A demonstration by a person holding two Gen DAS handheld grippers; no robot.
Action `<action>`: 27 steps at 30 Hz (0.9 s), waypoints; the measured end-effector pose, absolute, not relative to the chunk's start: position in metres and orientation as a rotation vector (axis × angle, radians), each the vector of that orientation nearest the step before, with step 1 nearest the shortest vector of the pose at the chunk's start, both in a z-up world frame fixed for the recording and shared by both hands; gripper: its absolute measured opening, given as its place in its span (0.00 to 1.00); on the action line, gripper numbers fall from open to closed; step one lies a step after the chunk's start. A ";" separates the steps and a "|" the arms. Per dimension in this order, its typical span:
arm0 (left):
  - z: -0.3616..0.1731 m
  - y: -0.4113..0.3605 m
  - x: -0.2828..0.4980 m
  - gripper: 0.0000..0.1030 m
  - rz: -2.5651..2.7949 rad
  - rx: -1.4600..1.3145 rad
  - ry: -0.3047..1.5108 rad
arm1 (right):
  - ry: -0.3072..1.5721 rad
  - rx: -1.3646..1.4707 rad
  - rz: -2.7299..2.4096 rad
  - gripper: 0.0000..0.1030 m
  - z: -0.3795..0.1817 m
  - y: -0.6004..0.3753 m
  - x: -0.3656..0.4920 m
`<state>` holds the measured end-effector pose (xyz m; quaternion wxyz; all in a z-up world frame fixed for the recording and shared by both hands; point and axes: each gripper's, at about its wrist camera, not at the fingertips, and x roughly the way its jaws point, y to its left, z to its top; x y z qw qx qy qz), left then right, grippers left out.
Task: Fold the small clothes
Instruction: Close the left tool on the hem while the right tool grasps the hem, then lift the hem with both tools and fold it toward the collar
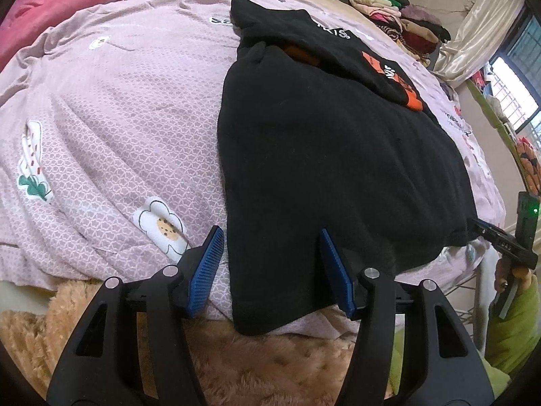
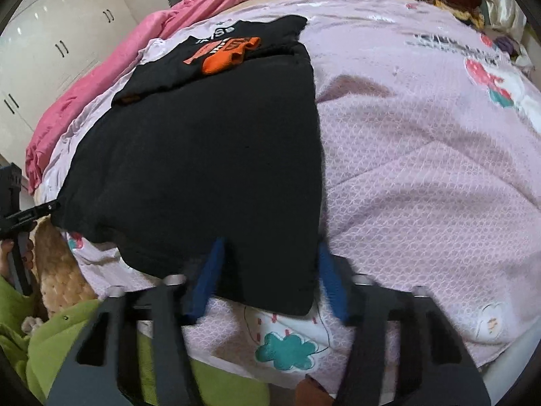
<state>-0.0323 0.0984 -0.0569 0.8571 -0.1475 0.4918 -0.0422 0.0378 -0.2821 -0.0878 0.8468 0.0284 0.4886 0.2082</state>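
Observation:
A black garment (image 1: 331, 155) with an orange and white print lies flat on the lilac bedsheet (image 1: 118, 111), its far part folded over. My left gripper (image 1: 272, 240) is open, its blue fingers (image 1: 206, 270) straddling the garment's near left corner at the bed edge. In the right wrist view the same garment (image 2: 209, 155) lies left of centre, and my right gripper (image 2: 270, 253) is open around its near right corner, with blue fingers (image 2: 209, 270) blurred. Neither gripper holds cloth. Each gripper shows at the edge of the other's view: the right one (image 1: 500, 243), the left one (image 2: 23, 216).
A pink blanket (image 2: 101, 77) lies along the far left side of the bed. Stacks of folded clothes (image 1: 399, 17) sit at the far corner. A tan fleece blanket (image 1: 270, 365) hangs below the near edge. White wardrobe doors (image 2: 61, 40) stand left, and a window (image 1: 517, 77) right.

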 end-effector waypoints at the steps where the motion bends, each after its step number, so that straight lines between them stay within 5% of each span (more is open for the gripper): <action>1: -0.057 0.097 -0.032 0.47 -0.076 -0.302 1.032 | 1.019 0.059 0.442 0.18 -0.086 -0.282 0.037; 2: -0.056 0.095 -0.032 0.38 -0.055 -0.283 1.029 | 1.005 0.063 0.445 0.10 -0.082 -0.281 0.036; 7: -0.049 0.090 -0.033 0.04 -0.020 -0.227 1.004 | 0.881 0.057 0.473 0.07 -0.052 -0.276 0.025; 27: 0.020 0.111 -0.029 0.02 -0.057 -0.342 0.824 | 0.645 0.175 0.462 0.06 0.020 -0.287 0.038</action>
